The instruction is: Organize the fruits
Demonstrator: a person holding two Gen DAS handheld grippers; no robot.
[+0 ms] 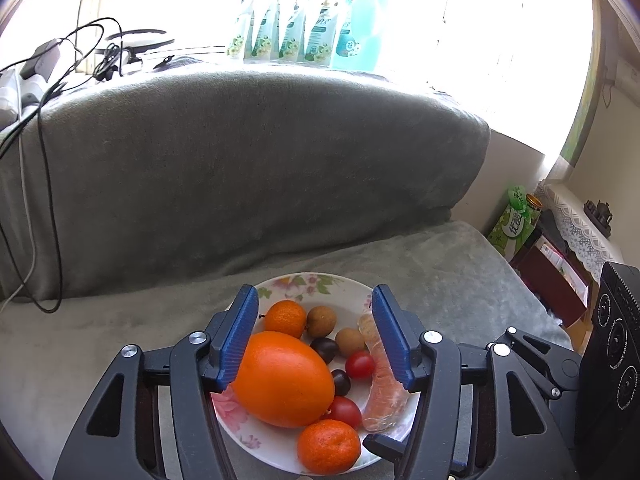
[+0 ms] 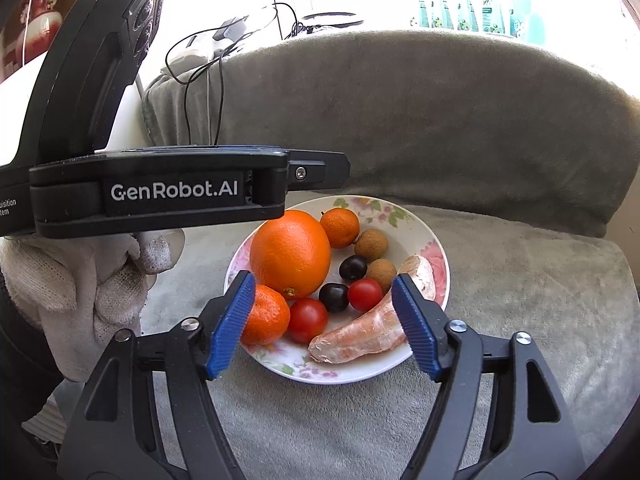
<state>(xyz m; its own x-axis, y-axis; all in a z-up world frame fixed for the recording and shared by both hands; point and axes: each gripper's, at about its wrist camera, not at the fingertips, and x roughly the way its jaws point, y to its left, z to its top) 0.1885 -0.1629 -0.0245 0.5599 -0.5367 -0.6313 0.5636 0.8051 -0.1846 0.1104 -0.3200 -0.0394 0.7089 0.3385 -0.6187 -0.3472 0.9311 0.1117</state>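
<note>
A floral plate [image 2: 420,216] sits on a grey blanket [image 2: 520,280] covering a sofa seat, with the padded backrest [image 1: 240,160] behind it and black cables [image 1: 48,160] trailing over the backrest's left end. In the right wrist view, far left, a white-gloved hand [image 2: 80,280] holds the left gripper [image 1: 314,344], whose black body reaches out level above the plate's left rim. On the plate, from left to right, lie a mandarin [image 2: 266,315] at the near left edge, a big orange [image 2: 291,253] just behind it, a second mandarin [image 2: 340,227] touching the orange at the far side, a cherry tomato [image 2: 308,320] near the front, two dark plums [image 2: 334,297] in the middle, a second tomato [image 2: 365,294], two brown longans [image 2: 371,245] and, along the right rim, a peeled pomelo segment [image 2: 360,334]. The right gripper [image 2: 322,324] hovers low over the plate's near edge with its blue-padded jaws spread wide and nothing between them; its left pad sits in front of the near mandarin and its right pad in front of the segment. In the left wrist view the left gripper's jaws also stand wide apart over the plate, framing the fruit and gripping none of it, the left pad just beside the orange. Green and white pouches [image 1: 296,28] line the bright window sill behind the sofa, and a green packet [image 1: 514,220] stands at the far right by the wall.
</note>
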